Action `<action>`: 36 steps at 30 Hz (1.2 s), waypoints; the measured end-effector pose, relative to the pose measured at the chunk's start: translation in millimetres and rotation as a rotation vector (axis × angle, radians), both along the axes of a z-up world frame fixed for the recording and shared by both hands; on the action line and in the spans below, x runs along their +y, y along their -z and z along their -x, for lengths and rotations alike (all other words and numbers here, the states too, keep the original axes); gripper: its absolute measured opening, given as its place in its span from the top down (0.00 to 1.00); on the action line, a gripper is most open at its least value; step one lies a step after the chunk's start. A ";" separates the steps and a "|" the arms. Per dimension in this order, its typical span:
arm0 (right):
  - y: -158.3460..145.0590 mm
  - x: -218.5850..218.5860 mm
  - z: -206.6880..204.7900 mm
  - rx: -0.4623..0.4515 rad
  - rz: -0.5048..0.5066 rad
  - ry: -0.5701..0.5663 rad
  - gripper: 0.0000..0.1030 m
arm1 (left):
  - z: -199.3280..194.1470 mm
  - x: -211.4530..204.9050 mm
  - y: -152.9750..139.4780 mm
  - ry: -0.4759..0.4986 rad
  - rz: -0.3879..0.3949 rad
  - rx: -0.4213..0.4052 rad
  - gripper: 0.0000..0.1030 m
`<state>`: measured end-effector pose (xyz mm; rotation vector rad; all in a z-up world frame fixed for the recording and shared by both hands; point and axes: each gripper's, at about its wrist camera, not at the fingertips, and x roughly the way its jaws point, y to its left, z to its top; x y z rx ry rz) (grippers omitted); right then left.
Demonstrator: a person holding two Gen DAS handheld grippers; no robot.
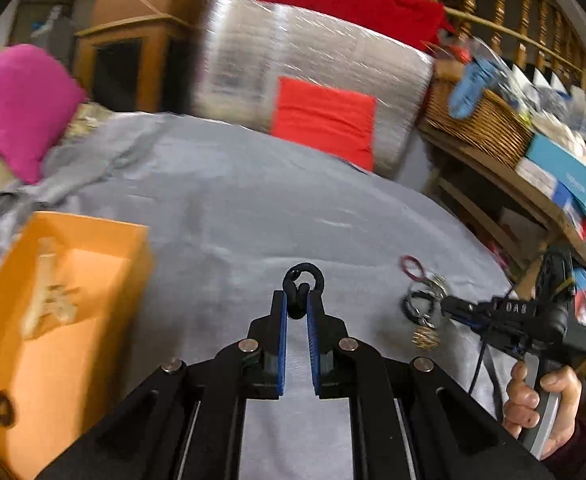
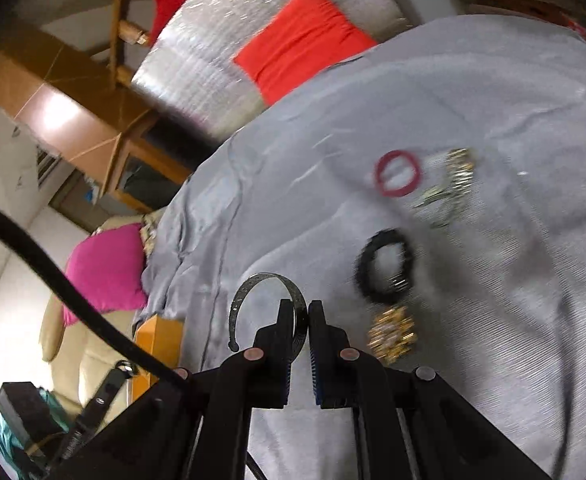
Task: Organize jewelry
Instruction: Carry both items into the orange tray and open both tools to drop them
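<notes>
My left gripper [image 1: 297, 300] is shut on a black braided ring-shaped piece [image 1: 304, 280], held above the grey cloth [image 1: 233, 200]. An open orange box [image 1: 73, 280] with pale jewelry inside stands to its left. My right gripper [image 2: 308, 312] is shut on a dark open bangle [image 2: 269, 280]; in the left wrist view this gripper [image 1: 445, 305] reaches in from the right beside the jewelry heap. On the cloth lie a red ring [image 2: 397, 173], a black bracelet [image 2: 385, 266], a gold piece [image 2: 393, 334] and a silvery chain [image 2: 449, 184].
A pink cushion [image 1: 17, 108] and a silver-wrapped block with an orange-red pillow [image 1: 325, 116] lie at the back of the cloth. A wicker basket [image 1: 481, 120] and boxes crowd a wooden shelf on the right. A hand [image 1: 541, 404] holds the right gripper's handle.
</notes>
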<state>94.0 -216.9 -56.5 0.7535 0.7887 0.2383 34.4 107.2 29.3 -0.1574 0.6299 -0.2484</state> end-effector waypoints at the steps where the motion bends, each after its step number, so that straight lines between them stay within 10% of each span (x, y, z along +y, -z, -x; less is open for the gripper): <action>1: -1.1 8.6 0.9 -0.009 0.008 -0.016 0.92 | 5.7 8.0 -2.7 -0.025 -0.006 -0.007 0.90; 15: -65.7 235.2 9.4 -0.117 0.108 -0.413 0.92 | 79.4 200.3 29.5 -0.373 -0.013 0.207 0.90; 36: -1.9 451.9 -19.0 0.073 0.495 -0.773 0.91 | 83.5 226.2 95.4 -0.377 0.092 0.429 0.90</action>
